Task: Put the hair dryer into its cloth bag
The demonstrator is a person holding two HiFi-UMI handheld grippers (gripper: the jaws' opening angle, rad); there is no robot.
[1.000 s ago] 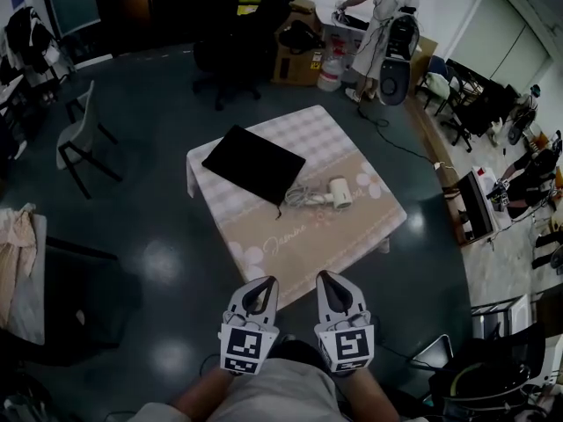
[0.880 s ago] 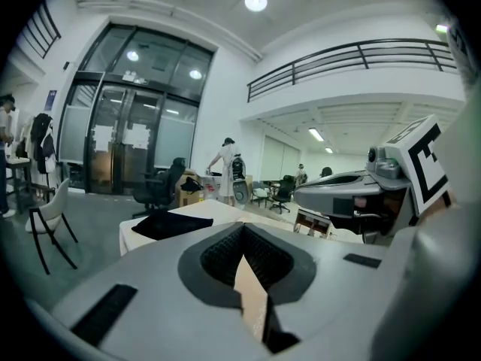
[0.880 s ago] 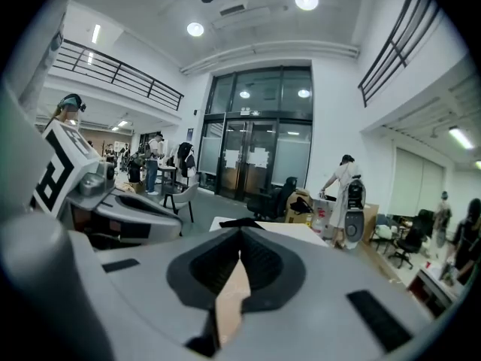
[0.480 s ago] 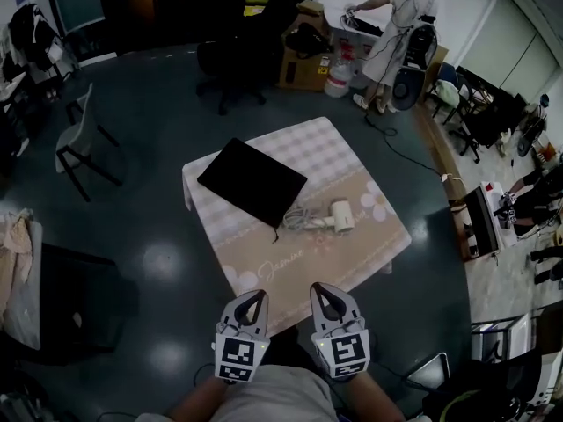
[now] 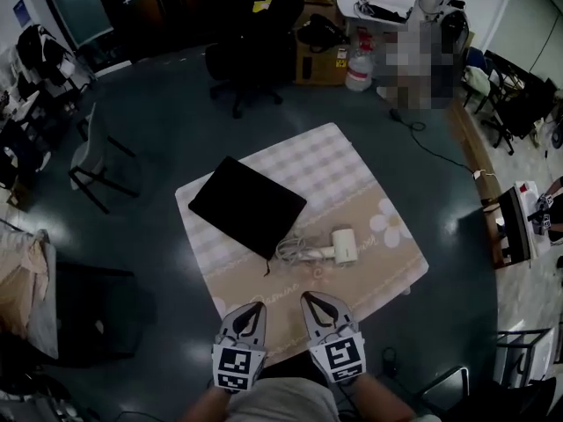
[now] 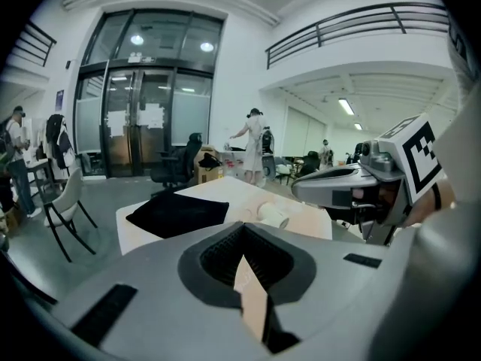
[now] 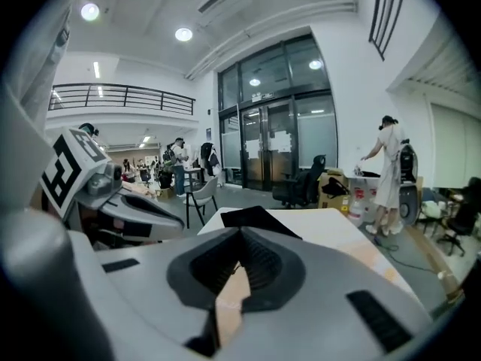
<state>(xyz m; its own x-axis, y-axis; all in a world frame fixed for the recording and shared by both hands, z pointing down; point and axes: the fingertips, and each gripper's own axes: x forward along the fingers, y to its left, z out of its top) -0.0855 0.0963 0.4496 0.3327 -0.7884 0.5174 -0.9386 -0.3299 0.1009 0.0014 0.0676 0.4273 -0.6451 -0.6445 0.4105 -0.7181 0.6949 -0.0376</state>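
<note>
Head view: hair dryer lies toward the desk's near edge, black cloth bag flat by its left corner. Gripper views: left hand-held gripper and right hand-held gripper closed, empty.

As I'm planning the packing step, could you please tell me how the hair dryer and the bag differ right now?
The bag is black; the dryer is white. The bag lies flat and spread wide; the dryer is small and bulky, its cord bunched beside it. The bag sits on the checked part, the dryer on the beige part. Both rest on the table, unheld.
</note>
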